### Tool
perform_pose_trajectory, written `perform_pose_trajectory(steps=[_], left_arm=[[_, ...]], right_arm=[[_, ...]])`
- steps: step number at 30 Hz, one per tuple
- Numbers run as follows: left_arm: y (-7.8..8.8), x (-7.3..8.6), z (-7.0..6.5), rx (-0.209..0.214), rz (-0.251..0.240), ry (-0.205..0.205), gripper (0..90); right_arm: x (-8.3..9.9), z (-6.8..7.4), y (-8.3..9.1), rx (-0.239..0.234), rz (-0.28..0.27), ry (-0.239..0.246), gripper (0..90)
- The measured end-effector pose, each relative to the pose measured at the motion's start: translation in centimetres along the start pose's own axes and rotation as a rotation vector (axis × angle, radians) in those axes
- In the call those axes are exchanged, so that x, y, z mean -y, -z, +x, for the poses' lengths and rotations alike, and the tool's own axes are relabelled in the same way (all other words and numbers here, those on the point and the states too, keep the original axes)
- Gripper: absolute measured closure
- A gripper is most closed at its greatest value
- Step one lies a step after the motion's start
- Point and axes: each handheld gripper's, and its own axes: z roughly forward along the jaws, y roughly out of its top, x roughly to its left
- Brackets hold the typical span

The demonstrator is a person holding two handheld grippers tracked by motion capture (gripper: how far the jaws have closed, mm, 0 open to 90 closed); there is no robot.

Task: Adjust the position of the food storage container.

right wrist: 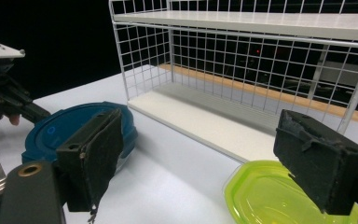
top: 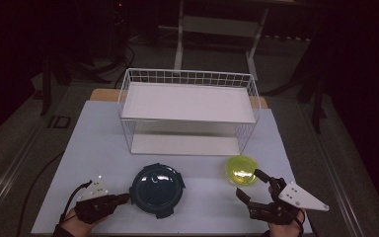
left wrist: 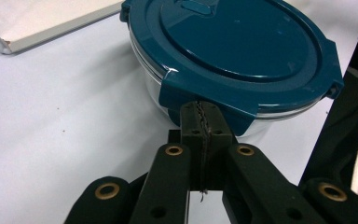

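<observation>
A round container with a dark blue clip-on lid stands on the white table near the front. My left gripper is shut, pads pressed together, with its tips right at the latch flap on the lid's left side; nothing shows between the pads. A small yellow-green container sits to the right. My right gripper stands open just in front of it, jaws wide apart and holding nothing.
A white wire rack with two shelves stands at the back middle of the white table. The room around the table is dark. The left gripper is seen far left in the right gripper view.
</observation>
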Motion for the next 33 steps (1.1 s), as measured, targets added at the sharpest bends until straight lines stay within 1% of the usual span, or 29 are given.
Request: perform_pose_trajectory(steps=[4, 6, 8, 13, 15, 20, 24, 29, 32, 33], left_arm=[[-0.5, -0.5, 0.1, 0.000, 0.006, 0.000, 88.9], [-0.8, -0.8, 0.2, 0.002, 0.008, -0.007, 88.9], [-1.1, -1.0, 0.3, 0.008, 0.007, -0.002, 88.9], [-1.8, -1.6, 0.6, 0.012, 0.010, 0.005, 88.9], [-2.1, -1.8, 0.8, 0.016, 0.011, 0.011, 88.9], [-2.6, -2.3, 0.8, 0.017, 0.015, 0.004, 88.9], [-3.2, -2.8, 0.6, 0.029, 0.020, 0.001, 89.0], [-4.0, -3.1, 0.2, 0.038, 0.009, -0.006, 88.8], [-4.0, -3.1, 0.6, 0.062, 0.004, 0.013, 88.6], [-4.0, -3.1, 0.6, 0.062, 0.004, 0.013, 88.5]], right_arm=[[0.0, 0.2, -0.1, -0.004, 0.005, 0.005, 15.5], [0.0, 0.2, -0.2, -0.006, 0.008, 0.007, 15.5], [0.1, 0.2, -0.3, -0.009, 0.009, 0.006, 15.5], [0.1, 0.1, -0.4, 0.002, 0.020, 0.008, 16.9], [0.1, 0.1, -0.4, -0.003, 0.018, 0.008, 16.9], [0.1, 0.1, -0.4, -0.003, 0.020, 0.015, 16.9], [0.1, 0.1, -0.4, -0.003, 0.021, 0.020, 16.9], [0.2, 0.2, -0.6, -0.008, 0.029, 0.024, 16.9], [0.2, 0.2, -0.6, -0.009, 0.028, 0.029, 16.9], [0.2, 0.2, -0.6, -0.009, 0.028, 0.029, 16.9]])
